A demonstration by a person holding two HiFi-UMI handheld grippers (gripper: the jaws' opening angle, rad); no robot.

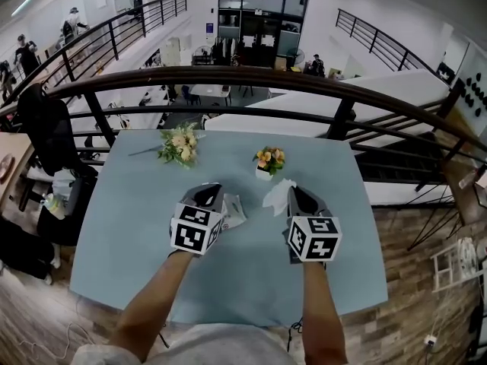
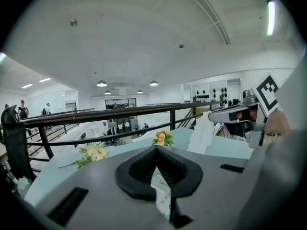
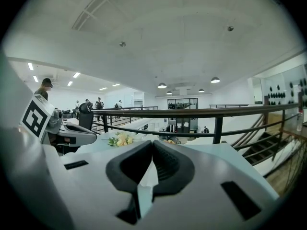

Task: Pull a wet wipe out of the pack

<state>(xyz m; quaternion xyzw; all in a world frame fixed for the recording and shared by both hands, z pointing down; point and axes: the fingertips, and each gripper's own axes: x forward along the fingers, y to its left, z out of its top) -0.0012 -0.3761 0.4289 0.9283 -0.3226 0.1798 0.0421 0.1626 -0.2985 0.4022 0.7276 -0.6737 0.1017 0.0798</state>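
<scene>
Head view: above the pale blue tabletop (image 1: 122, 226), the left gripper (image 1: 219, 201) is clenched on the edge of a white patterned wet-wipe pack (image 1: 233, 211), near the small white pot of orange flowers (image 1: 268, 162) and to its left. The right gripper (image 1: 293, 198) pinches a crumpled white wet wipe (image 1: 278, 193) just on the person's side of that pot, apart from the pack.

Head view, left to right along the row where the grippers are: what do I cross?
left gripper → wipe pack → wet wipe → right gripper
</scene>
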